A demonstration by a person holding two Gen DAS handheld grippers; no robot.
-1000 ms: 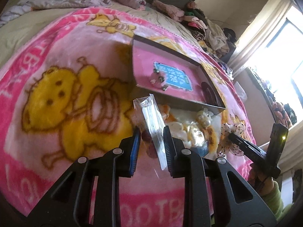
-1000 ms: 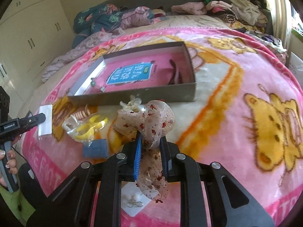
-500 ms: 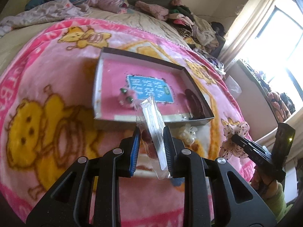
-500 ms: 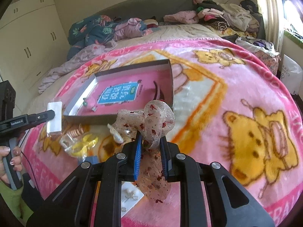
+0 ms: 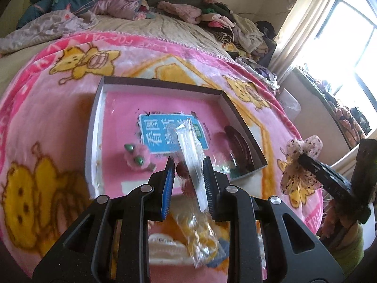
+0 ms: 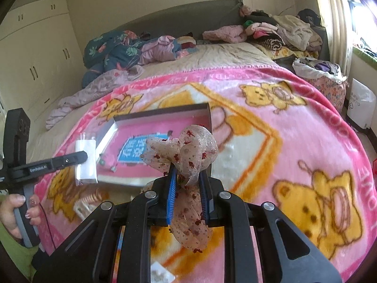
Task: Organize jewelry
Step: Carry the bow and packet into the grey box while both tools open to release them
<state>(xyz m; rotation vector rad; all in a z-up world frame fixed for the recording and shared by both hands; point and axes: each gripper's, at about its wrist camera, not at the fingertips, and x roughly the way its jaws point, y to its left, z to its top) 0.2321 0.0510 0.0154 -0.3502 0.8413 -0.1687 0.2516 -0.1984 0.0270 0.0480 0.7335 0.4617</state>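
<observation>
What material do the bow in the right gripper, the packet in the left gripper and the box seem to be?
Bow: sheer, stiff fabric, probably organza; the box shows through it. Packet: clear glossy plastic film, with glare and a sealed edge. Box: likely cardboard, matte thin walls with a printed pink floor.

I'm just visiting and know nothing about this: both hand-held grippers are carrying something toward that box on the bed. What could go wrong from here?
The left hand-held gripper pinches a slick clear packet by its edge; it may slip out short of the box.

The right hand-held gripper holds a floppy sheer bow, which might snag on its blue pads on release.

Both heading to one box, they could bump.
</observation>
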